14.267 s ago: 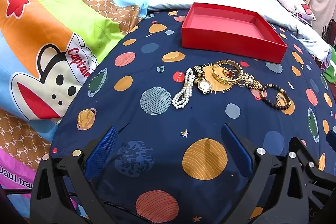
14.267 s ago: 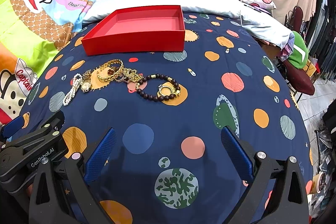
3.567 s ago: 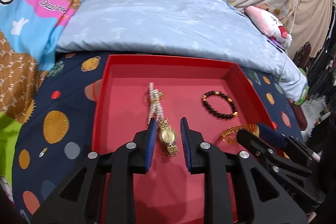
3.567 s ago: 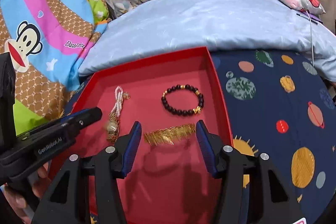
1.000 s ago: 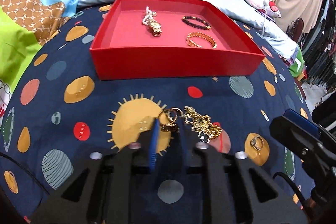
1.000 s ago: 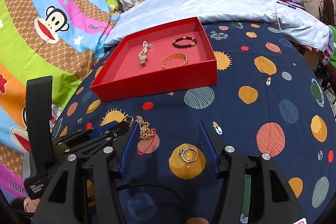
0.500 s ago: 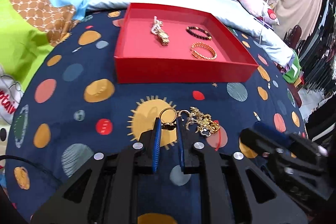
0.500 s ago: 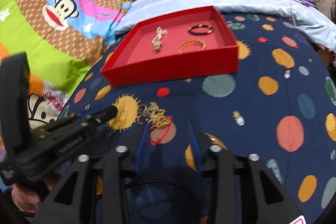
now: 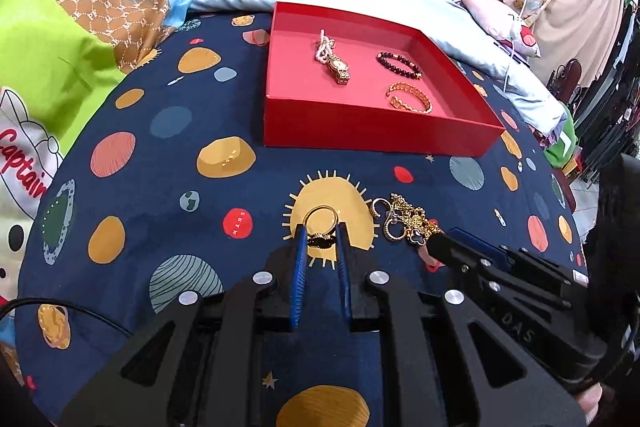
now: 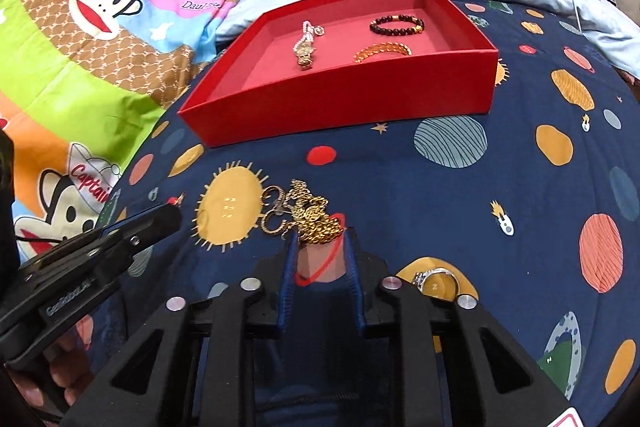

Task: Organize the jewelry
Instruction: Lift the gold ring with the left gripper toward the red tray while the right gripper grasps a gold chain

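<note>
A thin gold ring (image 9: 320, 225) with a dark top is being pinched between the blue fingers of the left tool (image 9: 321, 239), which is closed almost all the way on it, just over a yellow sun printed on the bed cover (image 9: 160, 187). It is probably being held by its lower part so that it can be lifted to the box. Beside it, a tangled pile of gold chain (image 10: 310, 215) is being squeezed at its near edge by the right tool (image 10: 320, 241), whose jaws are being kept a little apart around the lump; whether the chain is really held tight cannot be told. Small hoops (image 10: 272, 211) are lying against the left side of the pile and may be dragged along with it. A silver ring (image 10: 434, 279) is being left on the cover just to the right of the right tool. Farther back, the red box (image 9: 380, 131) is being used as the home for the jewelry: a gold watch (image 9: 338, 67) with a pearl strand (image 9: 324, 47), a dark bead bracelet (image 9: 398, 63) and a gold bracelet (image 9: 409, 97) are being kept inside. The near part of its floor is being left bare, so room is there. The near wall is standing up high, so things will likely have to be raised over it. The two tools are being held close side by side, so bumping is a danger.
</note>
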`<action>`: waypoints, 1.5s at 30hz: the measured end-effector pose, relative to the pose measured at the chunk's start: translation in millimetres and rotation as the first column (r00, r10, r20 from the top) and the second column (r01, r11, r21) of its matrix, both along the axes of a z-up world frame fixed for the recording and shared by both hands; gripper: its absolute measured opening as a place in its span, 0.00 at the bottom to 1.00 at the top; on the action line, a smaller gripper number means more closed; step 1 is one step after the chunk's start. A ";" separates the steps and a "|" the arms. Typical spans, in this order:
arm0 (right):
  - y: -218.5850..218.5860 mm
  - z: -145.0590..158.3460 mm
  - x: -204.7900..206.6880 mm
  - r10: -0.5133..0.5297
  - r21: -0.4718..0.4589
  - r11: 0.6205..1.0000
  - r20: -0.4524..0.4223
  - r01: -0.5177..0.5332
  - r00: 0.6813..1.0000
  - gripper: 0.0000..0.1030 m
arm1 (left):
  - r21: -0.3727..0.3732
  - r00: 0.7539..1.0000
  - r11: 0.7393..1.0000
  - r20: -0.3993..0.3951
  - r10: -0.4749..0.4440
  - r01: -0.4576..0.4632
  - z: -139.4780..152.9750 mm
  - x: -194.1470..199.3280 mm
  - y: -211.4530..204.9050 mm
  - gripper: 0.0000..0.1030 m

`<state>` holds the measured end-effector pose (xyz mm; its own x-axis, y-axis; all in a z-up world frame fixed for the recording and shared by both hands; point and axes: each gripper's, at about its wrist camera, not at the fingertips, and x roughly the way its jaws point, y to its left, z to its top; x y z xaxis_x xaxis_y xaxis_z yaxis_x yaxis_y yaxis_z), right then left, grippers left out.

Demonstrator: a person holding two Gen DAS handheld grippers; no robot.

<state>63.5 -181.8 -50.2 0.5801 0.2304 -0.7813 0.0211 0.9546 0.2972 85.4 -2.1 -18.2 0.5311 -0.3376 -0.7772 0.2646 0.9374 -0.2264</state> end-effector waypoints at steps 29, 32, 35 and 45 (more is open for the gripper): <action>-31.5 75.6 -27.5 -0.071 0.000 0.997 0.169 0.072 0.983 0.03 | -0.042 0.999 0.999 0.046 -0.026 0.028 30.2 -13.1 -5.2 0.13; -37.5 89.7 -31.4 -0.083 -0.003 0.996 0.199 0.085 0.977 0.03 | -0.047 0.998 0.998 0.057 -0.028 0.031 37.6 -14.3 -4.9 0.13; -41.5 101.6 -33.8 -0.090 -0.009 0.995 0.222 0.095 0.971 0.03 | -0.046 0.997 0.998 0.074 -0.033 0.037 46.5 -15.1 -4.8 0.13; -53.5 131.4 -8.3 -0.096 -0.009 0.995 0.293 0.104 0.951 0.03 | -0.042 0.989 0.998 0.145 -0.041 0.047 77.3 12.3 -13.9 0.13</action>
<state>55.3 -235.4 81.2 0.8026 0.1427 -0.5791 0.0327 0.9589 0.2817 97.8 -16.0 59.0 0.6202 -0.3962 -0.6770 0.3381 0.9138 -0.2250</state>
